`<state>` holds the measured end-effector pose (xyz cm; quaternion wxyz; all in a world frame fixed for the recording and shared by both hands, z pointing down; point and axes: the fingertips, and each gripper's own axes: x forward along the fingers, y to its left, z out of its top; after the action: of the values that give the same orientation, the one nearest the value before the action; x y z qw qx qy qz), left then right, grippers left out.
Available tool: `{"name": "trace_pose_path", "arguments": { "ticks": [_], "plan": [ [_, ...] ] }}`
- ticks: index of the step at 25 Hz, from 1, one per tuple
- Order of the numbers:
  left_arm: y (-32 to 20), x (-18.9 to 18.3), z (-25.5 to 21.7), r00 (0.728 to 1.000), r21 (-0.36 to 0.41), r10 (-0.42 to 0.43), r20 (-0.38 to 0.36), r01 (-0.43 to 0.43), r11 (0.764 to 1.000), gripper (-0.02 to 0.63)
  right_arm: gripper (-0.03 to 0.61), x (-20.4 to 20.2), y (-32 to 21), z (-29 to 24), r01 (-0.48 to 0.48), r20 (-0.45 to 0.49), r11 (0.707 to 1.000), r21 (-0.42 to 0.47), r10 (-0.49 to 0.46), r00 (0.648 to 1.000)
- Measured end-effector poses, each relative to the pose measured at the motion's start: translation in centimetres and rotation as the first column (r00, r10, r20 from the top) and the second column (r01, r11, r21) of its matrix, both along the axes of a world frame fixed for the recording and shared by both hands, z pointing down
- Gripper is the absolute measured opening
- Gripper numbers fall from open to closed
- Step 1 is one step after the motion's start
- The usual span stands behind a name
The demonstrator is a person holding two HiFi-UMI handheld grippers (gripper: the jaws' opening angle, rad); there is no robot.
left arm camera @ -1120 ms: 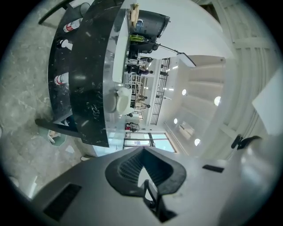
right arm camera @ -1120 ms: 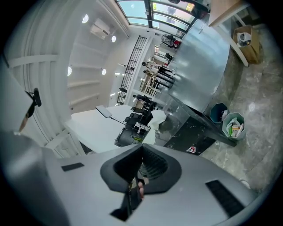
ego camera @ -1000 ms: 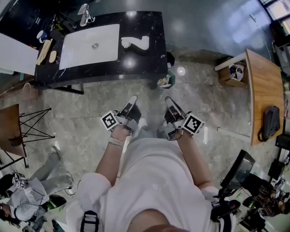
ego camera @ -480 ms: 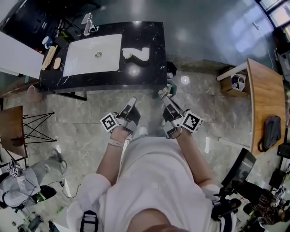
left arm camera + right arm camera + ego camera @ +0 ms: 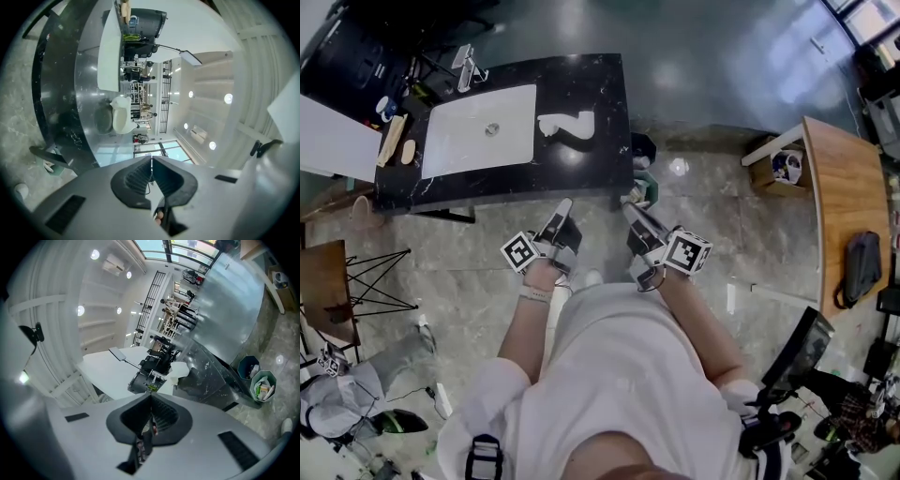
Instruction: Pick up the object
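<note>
A white curved object [image 5: 567, 124] lies on the black counter [image 5: 605, 159], to the right of the white sink basin [image 5: 478, 131]. Both grippers are held in front of the person's body, over the floor, just short of the counter's front edge. My left gripper [image 5: 563, 204] is shut with nothing between its jaws, which meet in the left gripper view [image 5: 151, 162]. My right gripper [image 5: 628, 207] is also shut and empty [image 5: 151, 398]. The white object [image 5: 121, 115] stands ahead of the left jaws and shows further off as the same white object [image 5: 181, 370] in the right gripper view.
A faucet [image 5: 466, 64] stands behind the basin, with small items [image 5: 394, 139] at the counter's left end. A green bin [image 5: 644, 187] and a dark bin [image 5: 643, 148] stand by the counter's right corner. A wooden table [image 5: 844, 187] is at right, a folding stand [image 5: 366, 281] and a crouching person [image 5: 347, 408] at left.
The person has stepped closer to the counter, so both grippers are nearer its front edge. Both pairs of jaws stay shut and empty.
</note>
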<state>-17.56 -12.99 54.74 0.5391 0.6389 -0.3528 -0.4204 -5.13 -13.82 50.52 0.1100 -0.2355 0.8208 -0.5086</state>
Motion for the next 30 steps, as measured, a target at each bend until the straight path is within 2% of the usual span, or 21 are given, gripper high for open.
{"name": "trace_pose_path", "arguments": {
  "ticks": [3, 5, 6, 8, 10, 12, 15, 16, 18, 22, 24, 30],
  "plan": [
    [-1.4, -1.0, -0.2, 0.998, 0.015, -0.017, 0.068, 0.016, 1.0, 0.008, 0.02, -0.2, -0.4, 0.6, 0.001, -0.006, 1.0, -0.019, -0.001, 1.0],
    [-2.5, -1.5, -0.1, 0.984, 0.008, -0.007, 0.178, 0.005, 1.0, 0.008, 0.02, -0.2, -0.9, 0.7, 0.003, -0.01, 1.0, -0.021, -0.003, 1.0],
    [-3.0, -1.8, 0.2, 0.968, -0.004, 0.004, 0.251, -0.003, 1.0, 0.008, 0.021, -0.1, -1.2, 0.7, 0.002, -0.011, 1.0, -0.024, -0.002, 1.0],
    [-4.3, -2.9, 0.6, 0.91, -0.012, 0.016, 0.414, -0.012, 1.0, 0.009, 0.02, -0.1, -1.6, 0.9, -0.001, -0.012, 1.0, -0.031, 0.001, 1.0],
    [-6.2, -4.3, -0.2, 0.835, 0.052, -0.01, 0.55, -0.023, 0.998, 0.009, 0.02, 0.1, -2.0, 1.1, -0.007, -0.014, 0.999, -0.037, 0.007, 1.0],
    [-7.9, -5.1, -1.3, 0.777, 0.101, -0.025, 0.629, -0.05, 0.994, 0.012, 0.021, 0.2, -2.2, 1.1, -0.014, -0.014, 0.999, -0.04, 0.014, 1.0],
    [-9.8, -5.6, -1.8, 0.688, 0.104, -0.005, 0.725, -0.102, 0.989, 0.035, 0.02, 0.0, -2.3, 0.8, -0.018, -0.011, 0.999, -0.035, 0.018, 1.0],
    [-10.4, -5.7, -1.8, 0.645, 0.099, 0.003, 0.764, -0.122, 0.988, 0.054, 0.02, -0.2, -2.4, 0.8, -0.019, -0.009, 0.999, -0.035, 0.019, 1.0],
    [-11.6, -5.9, -1.8, 0.53, 0.092, 0.005, 0.848, -0.156, 0.983, 0.087, 0.02, -0.5, -2.6, 0.6, -0.02, -0.004, 0.999, -0.035, 0.02, 1.0],
    [-13.9, -6.0, -1.4, 0.227, 0.06, -0.005, 0.974, -0.238, 0.969, 0.098, 0.02, -1.0, -2.7, 0.1, -0.013, -0.006, 1.0, -0.022, 0.013, 1.0],
    [-15.0, -5.7, -1.1, 0.103, 0.036, -0.007, 0.995, -0.285, 0.958, 0.115, 0.021, -1.1, -2.5, 0.2, -0.005, -0.006, 1.0, -0.025, 0.005, 1.0],
    [-17.3, -5.4, 1.4, -0.142, -0.069, 0.018, 0.99, -0.364, 0.929, 0.158, 0.02, -0.1, -2.2, 1.2, -0.024, -0.005, 0.998, -0.055, 0.024, 1.0]
  ]
}}
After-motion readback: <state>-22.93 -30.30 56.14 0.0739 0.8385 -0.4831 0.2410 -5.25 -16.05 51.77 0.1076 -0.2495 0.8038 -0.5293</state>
